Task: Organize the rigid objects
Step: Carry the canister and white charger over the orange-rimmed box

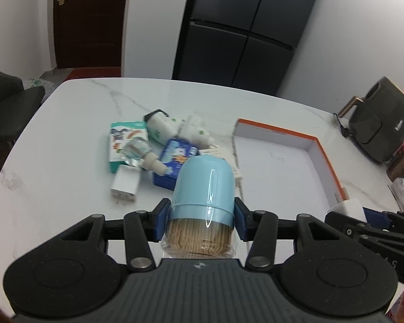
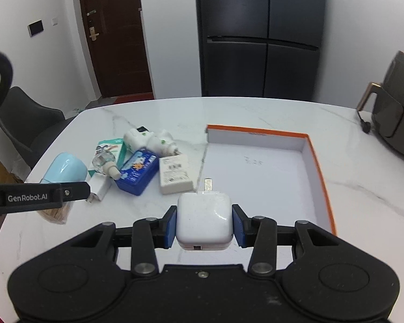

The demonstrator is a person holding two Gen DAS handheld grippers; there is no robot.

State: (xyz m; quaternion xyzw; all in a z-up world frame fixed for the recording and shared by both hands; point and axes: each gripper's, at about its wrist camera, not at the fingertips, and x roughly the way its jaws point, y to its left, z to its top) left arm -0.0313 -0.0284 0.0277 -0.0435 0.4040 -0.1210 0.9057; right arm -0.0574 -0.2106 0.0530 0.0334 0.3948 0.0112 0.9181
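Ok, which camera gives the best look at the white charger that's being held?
The right wrist view: the white charger sits centred between the right tongs, prongs pointing toward the orange-rimmed box. The left wrist view shows only its corner at the right edge.

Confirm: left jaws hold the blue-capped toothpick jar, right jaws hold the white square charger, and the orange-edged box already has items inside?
Not quite. The right wrist view shows the orange-edged box empty. The blue-capped toothpick jar and white square charger are held as you say.

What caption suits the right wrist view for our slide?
Right tongs grip a white charger near the empty orange-rimmed box; clutter waits left.
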